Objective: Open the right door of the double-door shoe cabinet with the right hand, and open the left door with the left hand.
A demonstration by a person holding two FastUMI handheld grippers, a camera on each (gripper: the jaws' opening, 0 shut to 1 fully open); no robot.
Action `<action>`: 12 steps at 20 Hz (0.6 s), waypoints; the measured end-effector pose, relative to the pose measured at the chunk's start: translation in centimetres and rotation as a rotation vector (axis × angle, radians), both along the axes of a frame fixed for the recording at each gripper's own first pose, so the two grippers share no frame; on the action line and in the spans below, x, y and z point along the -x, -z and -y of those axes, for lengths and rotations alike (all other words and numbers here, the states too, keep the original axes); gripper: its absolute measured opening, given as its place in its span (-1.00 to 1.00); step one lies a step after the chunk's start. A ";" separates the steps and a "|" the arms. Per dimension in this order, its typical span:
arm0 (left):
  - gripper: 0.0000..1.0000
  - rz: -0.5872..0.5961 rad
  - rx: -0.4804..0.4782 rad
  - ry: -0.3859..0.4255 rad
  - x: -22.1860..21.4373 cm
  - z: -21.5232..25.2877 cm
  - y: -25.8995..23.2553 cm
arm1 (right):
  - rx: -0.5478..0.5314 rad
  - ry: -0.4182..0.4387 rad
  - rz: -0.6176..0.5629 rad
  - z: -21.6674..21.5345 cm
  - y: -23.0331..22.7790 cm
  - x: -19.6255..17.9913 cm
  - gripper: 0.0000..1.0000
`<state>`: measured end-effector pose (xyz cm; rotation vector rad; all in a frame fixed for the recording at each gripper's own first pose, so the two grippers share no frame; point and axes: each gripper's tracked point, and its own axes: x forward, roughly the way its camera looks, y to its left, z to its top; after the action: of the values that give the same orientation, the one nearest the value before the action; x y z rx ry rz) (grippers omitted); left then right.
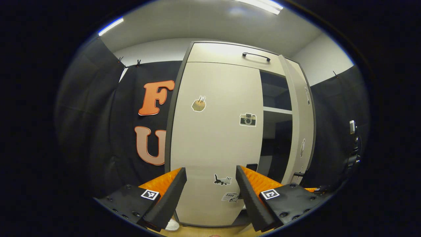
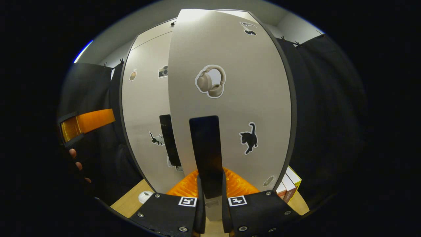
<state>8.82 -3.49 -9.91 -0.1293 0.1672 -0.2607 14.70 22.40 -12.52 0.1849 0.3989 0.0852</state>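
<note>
Right gripper jaws clamp right door's handle, hiding its base.

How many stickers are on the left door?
4: bun sticker high, camera sticker right, cat sticker low, lettered sticker beneath, partly behind the left tongs. More may be hidden.
</note>
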 end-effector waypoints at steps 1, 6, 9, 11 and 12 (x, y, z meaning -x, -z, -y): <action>0.90 -0.005 0.006 0.002 0.0 0.4 0.0 | -0.004 -0.003 0.004 0.2 -0.2 0.3 -0.60; 0.93 -0.009 -0.011 0.028 -0.2 2.6 0.5 | -0.007 0.000 0.009 1.4 -0.6 1.5 -0.60; 0.90 -0.036 0.006 0.064 -0.1 4.5 1.6 | -0.018 0.008 0.014 2.0 -0.9 2.2 -0.60; 0.90 -0.052 0.008 0.076 -0.2 5.3 2.0 | -0.011 0.016 0.027 2.7 -1.1 2.6 -0.60; 0.93 -0.051 0.008 0.075 -0.8 5.5 2.5 | -0.004 0.024 0.032 3.0 -1.2 2.7 -0.61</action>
<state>9.58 -9.02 -12.42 -0.1379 0.2220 -0.3330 11.99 19.38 -11.27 0.1919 0.3645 0.0653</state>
